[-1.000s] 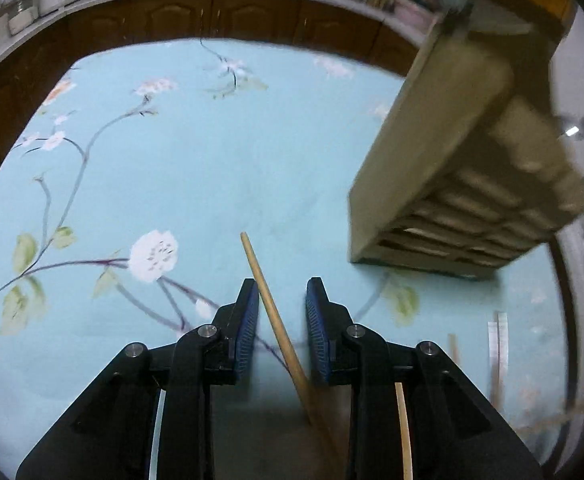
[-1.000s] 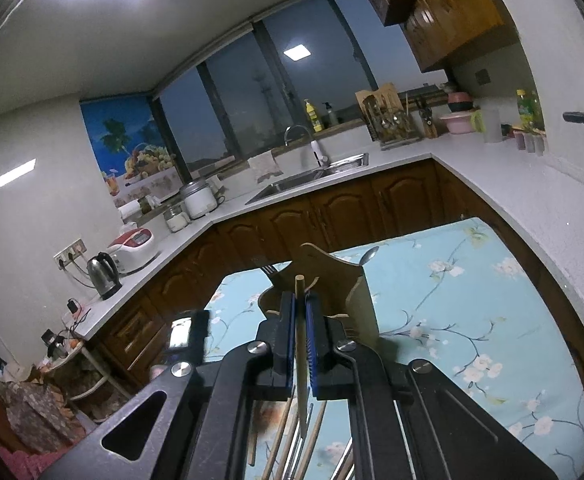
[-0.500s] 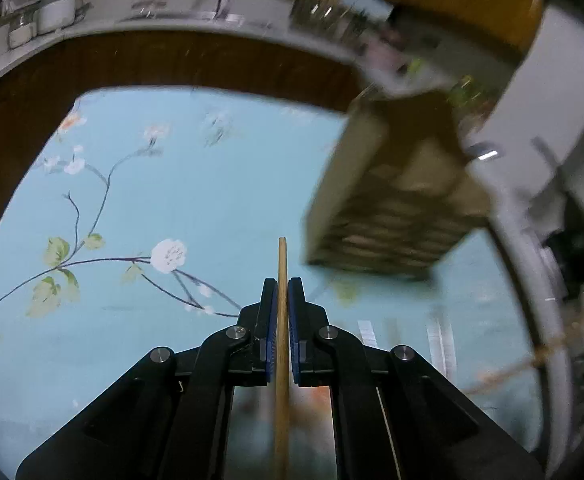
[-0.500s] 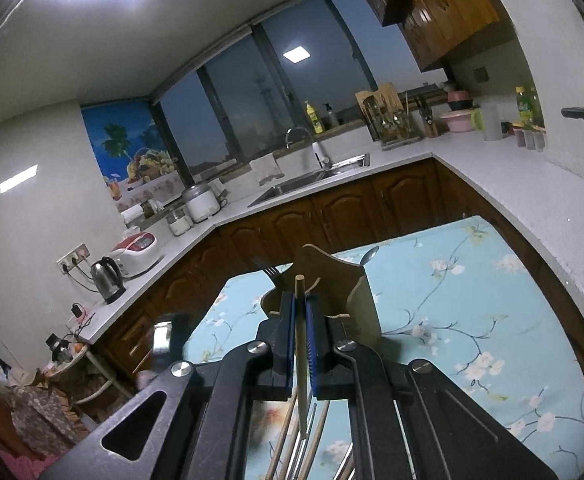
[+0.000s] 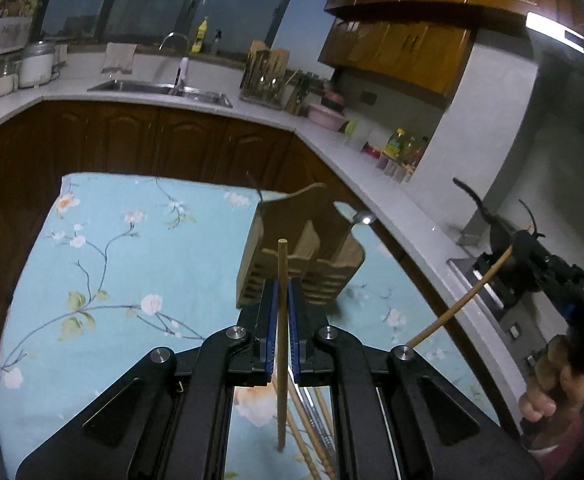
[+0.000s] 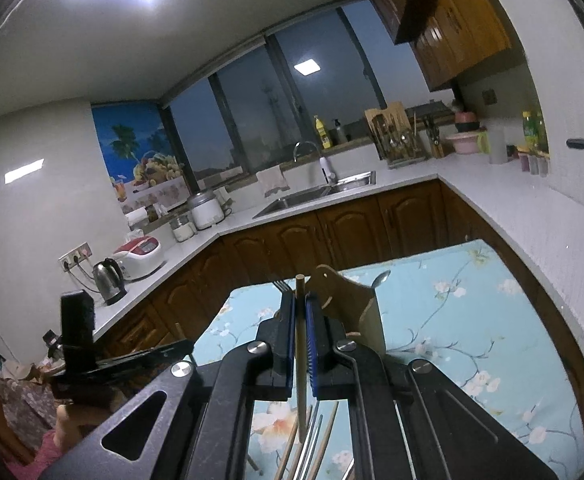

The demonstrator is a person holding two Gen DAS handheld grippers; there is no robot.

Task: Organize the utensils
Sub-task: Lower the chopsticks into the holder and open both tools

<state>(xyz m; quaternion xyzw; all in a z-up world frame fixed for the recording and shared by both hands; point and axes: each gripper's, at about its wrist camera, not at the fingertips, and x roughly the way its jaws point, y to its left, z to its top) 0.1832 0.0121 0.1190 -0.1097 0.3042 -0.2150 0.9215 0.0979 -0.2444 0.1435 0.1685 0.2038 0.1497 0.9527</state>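
Observation:
My left gripper is shut on a wooden chopstick that stands upright between its blue pads, above the table. My right gripper is shut on a second wooden chopstick; it also shows at the right of the left wrist view. A wooden utensil holder stands on the floral tablecloth ahead of both grippers, with a spoon and a fork in it. Several loose chopsticks and metal utensils lie on the cloth below the grippers.
The light-blue floral tablecloth covers the table. Dark wood cabinets and a white counter with a sink, rice cooker and utensil rack run behind it. The left gripper and hand appear at the left of the right wrist view.
My left gripper closed on the chopstick that lay on the cloth and lifted it, tilting up toward the holder and kitchen. My right gripper stayed shut on its chopstick, nearly still.

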